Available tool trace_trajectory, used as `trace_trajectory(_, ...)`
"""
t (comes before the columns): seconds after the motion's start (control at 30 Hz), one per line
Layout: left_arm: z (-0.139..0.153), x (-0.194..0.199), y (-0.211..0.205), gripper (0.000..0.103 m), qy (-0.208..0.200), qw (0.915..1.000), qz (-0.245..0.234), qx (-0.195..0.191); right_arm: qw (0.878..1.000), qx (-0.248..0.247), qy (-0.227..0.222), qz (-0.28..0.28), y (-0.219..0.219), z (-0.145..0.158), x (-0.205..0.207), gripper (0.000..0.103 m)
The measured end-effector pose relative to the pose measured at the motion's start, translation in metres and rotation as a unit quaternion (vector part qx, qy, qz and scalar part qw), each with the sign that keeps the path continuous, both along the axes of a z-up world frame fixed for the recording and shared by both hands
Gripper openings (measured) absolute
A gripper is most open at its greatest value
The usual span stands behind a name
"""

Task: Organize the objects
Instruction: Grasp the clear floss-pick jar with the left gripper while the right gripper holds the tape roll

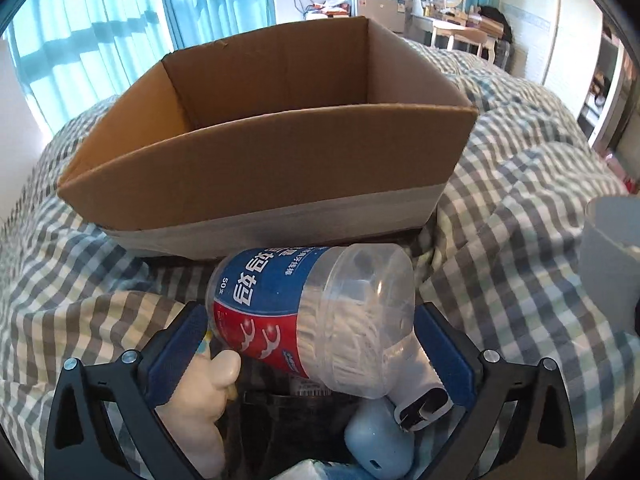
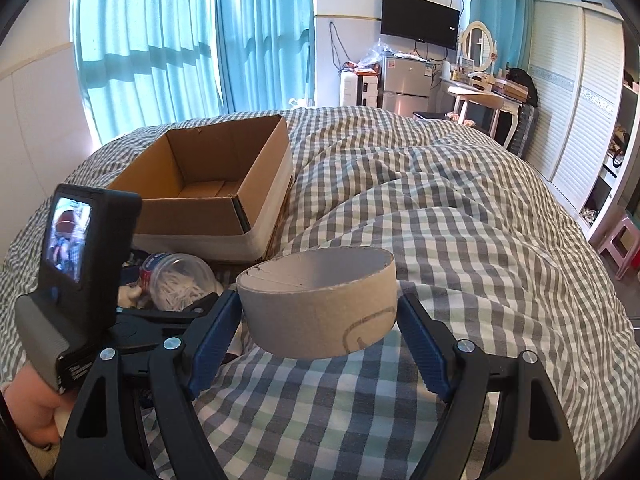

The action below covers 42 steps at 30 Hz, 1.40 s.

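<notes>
Checked bed quilt (image 2: 460, 216) underneath, teal curtains (image 2: 160, 40) behind. Left tongs (image 1: 308, 340) spread wide and released around a clear floss-pick jar (image 1: 308, 312) lying on its side, full of white picks, pads apart from it, atop a small pile with a cream figurine (image 1: 208, 392) and a pale blue case (image 1: 380, 440); right tongs (image 2: 320, 316) clenched on a cardboard tape ring (image 2: 320, 304), nothing inside it, raised over the quilt. Beyond the jar, touching the pile, an open cardboard box (image 1: 256, 160) on the bed, nothing visible inside.
</notes>
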<state>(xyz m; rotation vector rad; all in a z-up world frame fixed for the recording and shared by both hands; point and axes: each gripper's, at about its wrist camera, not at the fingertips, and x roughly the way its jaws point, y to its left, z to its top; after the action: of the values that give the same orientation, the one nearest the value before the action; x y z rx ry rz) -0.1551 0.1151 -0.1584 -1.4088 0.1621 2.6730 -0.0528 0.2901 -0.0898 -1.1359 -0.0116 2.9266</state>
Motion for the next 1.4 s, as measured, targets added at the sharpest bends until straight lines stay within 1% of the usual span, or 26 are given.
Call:
trace_trajectory(0.03, 0.000, 0.002, -0.002, 0.103, 0.002, 1.0000, -0.004, 0.002, 1.000, 0.001, 0.000, -0.001, 0.000, 0.000, 0.000, 0.080)
trace_trajectory(0.1, 0.002, 0.009, -0.004, 0.097, 0.008, 0.9998, -0.017, 0.002, 1.000, 0.003, 0.000, -0.002, -0.001, 0.001, 0.001, 0.080)
trace_trajectory(0.17, 0.008, 0.018, -0.007, 0.086, 0.018, 0.9995, -0.026, 0.001, 1.000, 0.007, 0.003, -0.003, -0.002, 0.002, 0.002, 0.080)
trace_trajectory(0.2, 0.011, 0.023, -0.008, 0.083, 0.022, 0.9992, -0.032, 0.000, 1.000, 0.011, 0.005, -0.003, 0.000, 0.004, 0.003, 0.080)
trace_trajectory(0.27, 0.017, 0.032, -0.012, 0.075, 0.029, 0.9986, -0.043, 0.000, 1.000, 0.016, 0.007, -0.002, -0.002, 0.005, 0.004, 0.080)
trace_trajectory(0.3, 0.021, 0.037, -0.017, 0.073, 0.032, 0.9984, -0.047, 0.004, 1.000, 0.019, 0.009, -0.002, -0.003, 0.006, 0.005, 0.080)
trace_trajectory(0.37, 0.028, 0.046, -0.030, 0.067, 0.034, 0.9980, -0.051, 0.017, 1.000, 0.022, 0.012, 0.000, -0.006, 0.009, 0.007, 0.080)
trace_trajectory(0.4, 0.033, 0.052, -0.039, 0.050, 0.037, 0.9979, -0.049, 0.023, 1.000, 0.023, 0.014, 0.001, -0.007, 0.011, 0.008, 0.080)
trace_trajectory(0.43, 0.038, 0.055, -0.048, 0.028, 0.037, 0.9975, -0.049, 0.036, 1.000, 0.023, 0.016, 0.002, -0.007, 0.013, 0.009, 0.080)
trace_trajectory(0.47, 0.043, 0.057, -0.055, 0.027, 0.034, 0.9975, -0.044, 0.042, 1.000, 0.025, 0.017, 0.003, -0.009, 0.015, 0.009, 0.080)
trace_trajectory(0.5, 0.049, 0.059, -0.064, 0.027, 0.038, 0.9978, -0.035, 0.041, 0.999, 0.026, 0.019, 0.005, -0.011, 0.017, 0.010, 0.080)
trace_trajectory(0.57, 0.051, 0.056, -0.072, 0.027, 0.042, 0.9978, -0.032, 0.041, 0.999, 0.028, 0.023, 0.009, -0.017, 0.021, 0.011, 0.080)
trace_trajectory(0.67, 0.048, 0.056, -0.082, 0.027, 0.031, 0.9976, -0.028, 0.055, 0.999, 0.034, 0.026, 0.019, -0.026, 0.024, 0.010, 0.080)
trace_trajectory(0.8, 0.042, 0.057, -0.079, 0.027, 0.025, 0.9966, -0.044, 0.065, 0.999, 0.039, 0.023, 0.024, -0.031, 0.021, 0.008, 0.080)
trace_trajectory(0.83, 0.040, 0.056, -0.076, 0.029, 0.023, 0.9958, -0.051, 0.072, 0.999, 0.039, 0.022, 0.024, -0.031, 0.020, 0.007, 0.080)
trace_trajectory(0.9, 0.039, 0.053, -0.074, 0.050, 0.016, 0.9950, -0.062, 0.078, 0.999, 0.038, 0.017, 0.022, -0.030, 0.017, 0.004, 0.080)
trace_trajectory(0.93, 0.039, 0.051, -0.073, 0.073, 0.016, 0.9954, -0.058, 0.075, 0.999, 0.037, 0.015, 0.021, -0.030, 0.015, 0.002, 0.080)
trace_trajectory(0.97, 0.039, 0.049, -0.073, 0.087, 0.018, 0.9955, -0.056, 0.074, 0.999, 0.035, 0.012, 0.020, -0.029, 0.013, 0.001, 0.080)
trace_trajectory(1.03, 0.040, 0.042, -0.071, 0.089, 0.020, 0.9947, -0.059, 0.081, 0.999, 0.032, 0.006, 0.021, -0.028, 0.009, -0.003, 0.080)
trace_trajectory(1.13, 0.031, 0.021, -0.064, 0.090, -0.005, 0.9927, -0.068, 0.100, 0.999, 0.027, -0.002, 0.022, -0.027, 0.004, -0.007, 0.080)
trace_trajectory(1.2, 0.021, 0.008, -0.062, 0.092, -0.025, 0.9928, -0.063, 0.099, 0.999, 0.024, -0.005, 0.022, -0.027, 0.002, -0.010, 0.080)
trace_trajectory(1.3, 0.012, -0.006, -0.064, 0.095, -0.046, 0.9880, -0.058, 0.136, 1.000, 0.017, -0.009, 0.023, -0.026, 0.000, -0.013, 0.080)
trace_trajectory(1.33, 0.009, -0.009, -0.064, 0.098, -0.052, 0.9869, -0.055, 0.143, 1.000, 0.015, -0.010, 0.023, -0.026, 0.000, -0.015, 0.080)
trace_trajectory(1.4, 0.001, -0.016, -0.062, 0.098, -0.066, 0.9842, -0.054, 0.155, 0.999, 0.014, -0.016, 0.025, -0.026, -0.003, -0.019, 0.080)
